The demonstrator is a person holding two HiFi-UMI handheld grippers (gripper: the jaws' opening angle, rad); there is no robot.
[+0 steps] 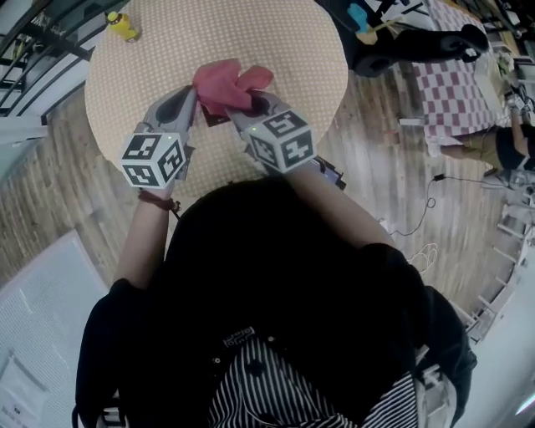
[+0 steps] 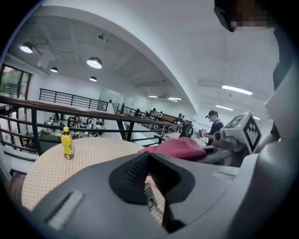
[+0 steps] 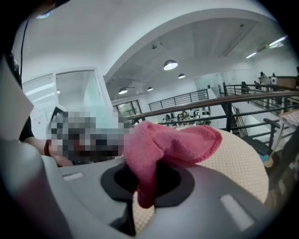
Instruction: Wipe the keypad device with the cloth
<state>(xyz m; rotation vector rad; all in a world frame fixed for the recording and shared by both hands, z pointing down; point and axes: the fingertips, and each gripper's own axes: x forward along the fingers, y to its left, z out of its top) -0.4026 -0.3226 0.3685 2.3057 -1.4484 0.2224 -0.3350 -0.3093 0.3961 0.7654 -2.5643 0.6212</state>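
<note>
The right tongs (image 1: 253, 105) are pinching a pink cloth (image 1: 226, 84). In the right gripper view the cloth (image 3: 168, 144) bunches up out of the dark pads and one short corner hangs below them. The left tongs (image 1: 188, 94) sit just beside it on the left, with the tips of the two tools close together over the round worktop (image 1: 284, 50), which has a beige dotted cover.

In the left gripper view the left tongs (image 2: 148, 157) are drawn in on the keypad device (image 2: 149, 195). A narrow strip of its small grey keys shows between the ribbed pads, but any print on the keys is too small to read. From the head view the device is only a dark patch under the cloth.

Each tool carries a marker cube (image 1: 155, 159) with black-and-white square patterns and no words. A yellow bottle (image 1: 123, 26) stands upright near the far left rim of the worktop, well apart from the tongs, and its label cannot be read.
</note>
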